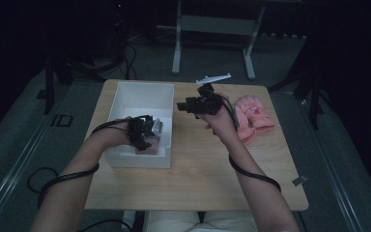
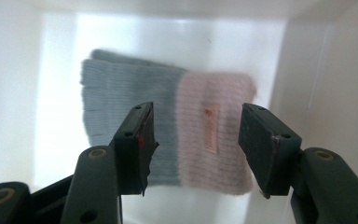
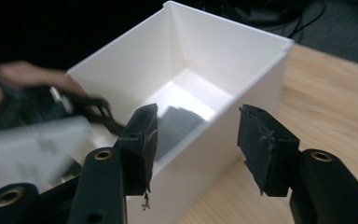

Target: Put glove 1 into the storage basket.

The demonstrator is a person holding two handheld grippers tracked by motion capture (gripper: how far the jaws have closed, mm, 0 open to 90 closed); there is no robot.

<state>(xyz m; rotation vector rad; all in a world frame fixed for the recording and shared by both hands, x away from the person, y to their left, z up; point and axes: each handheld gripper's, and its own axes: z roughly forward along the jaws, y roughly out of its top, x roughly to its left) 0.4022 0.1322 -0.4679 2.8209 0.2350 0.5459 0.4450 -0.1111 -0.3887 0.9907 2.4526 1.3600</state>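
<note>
Hovering inside the white box, the left gripper stood jaws apart over the grey-and-pink glove; right gripper, empty and parted, was beside the box.

The white box walls in the frame's left centre; its upper half lies bare, its lower end is taken by the left gripper over a knit cloth. Pink gloves crowd the table's upper right; the wood between and below is free.
</note>
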